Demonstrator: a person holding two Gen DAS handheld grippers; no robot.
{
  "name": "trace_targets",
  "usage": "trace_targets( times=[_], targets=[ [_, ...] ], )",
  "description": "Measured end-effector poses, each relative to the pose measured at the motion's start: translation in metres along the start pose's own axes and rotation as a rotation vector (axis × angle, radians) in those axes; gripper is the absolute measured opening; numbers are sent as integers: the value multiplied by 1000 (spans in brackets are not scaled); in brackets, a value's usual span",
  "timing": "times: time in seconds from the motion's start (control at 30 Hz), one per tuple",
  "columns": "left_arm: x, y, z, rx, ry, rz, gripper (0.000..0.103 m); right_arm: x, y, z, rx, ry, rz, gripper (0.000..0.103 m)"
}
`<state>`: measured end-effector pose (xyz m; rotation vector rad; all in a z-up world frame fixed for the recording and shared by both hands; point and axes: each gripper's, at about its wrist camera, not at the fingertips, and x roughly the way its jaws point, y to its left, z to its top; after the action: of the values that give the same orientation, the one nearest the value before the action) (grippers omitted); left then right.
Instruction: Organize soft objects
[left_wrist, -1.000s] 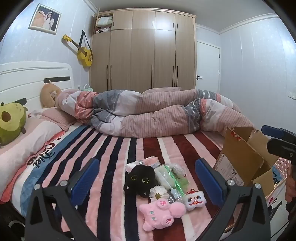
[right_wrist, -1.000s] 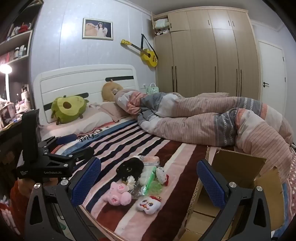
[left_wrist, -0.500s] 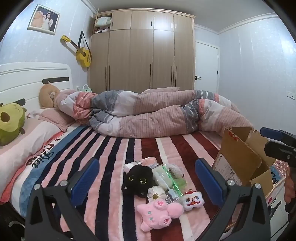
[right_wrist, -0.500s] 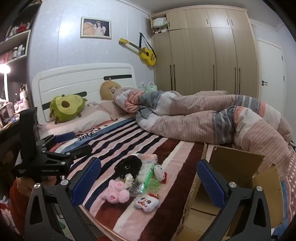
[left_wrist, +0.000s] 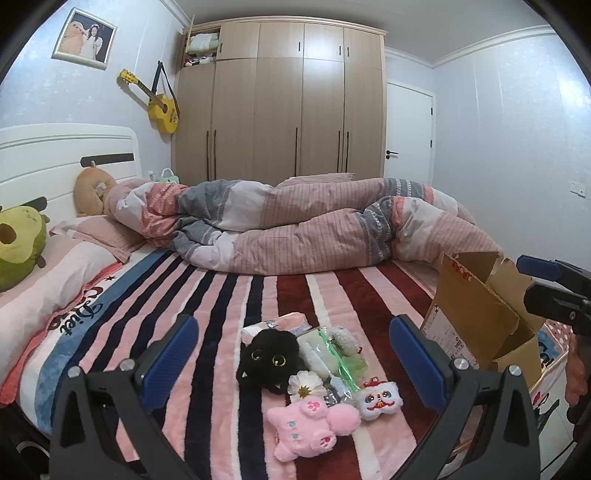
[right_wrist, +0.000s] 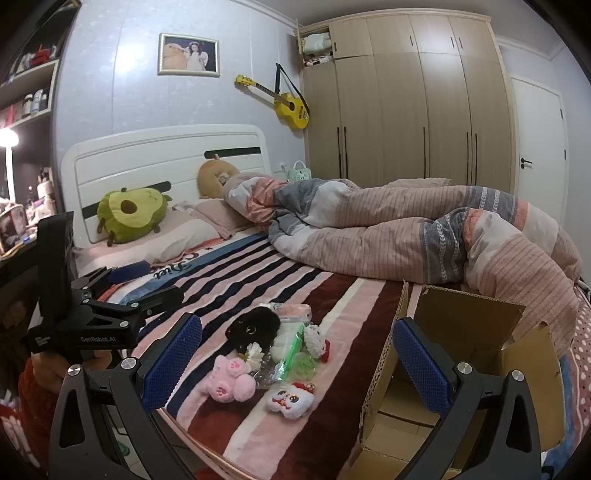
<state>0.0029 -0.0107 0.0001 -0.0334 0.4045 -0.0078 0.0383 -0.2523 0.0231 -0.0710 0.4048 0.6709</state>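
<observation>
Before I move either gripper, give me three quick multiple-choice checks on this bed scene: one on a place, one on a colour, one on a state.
1. Where does the open brown cardboard box stand relative to the toy pile?
A. Right of it
B. Left of it
C. On top of it

2. What colour is the round plush cat head?
A. White
B. Black
C. Green

3. How are the left gripper and right gripper?
A. Both shut on toys
B. One open, one shut
C. Both open, holding nothing

Answers: 1 A, the box sits at the bed's right edge; 2 B, black fur with yellow eyes; 3 C, blue pads spread wide, nothing between.
</observation>
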Motion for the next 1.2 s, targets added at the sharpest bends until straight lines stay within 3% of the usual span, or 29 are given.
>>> trace_targets(
  times=[1.2],
  targets=[
    [3,-7,0,6,-1,-11,103,1,-7,-6,13,9,-8,103]
  ],
)
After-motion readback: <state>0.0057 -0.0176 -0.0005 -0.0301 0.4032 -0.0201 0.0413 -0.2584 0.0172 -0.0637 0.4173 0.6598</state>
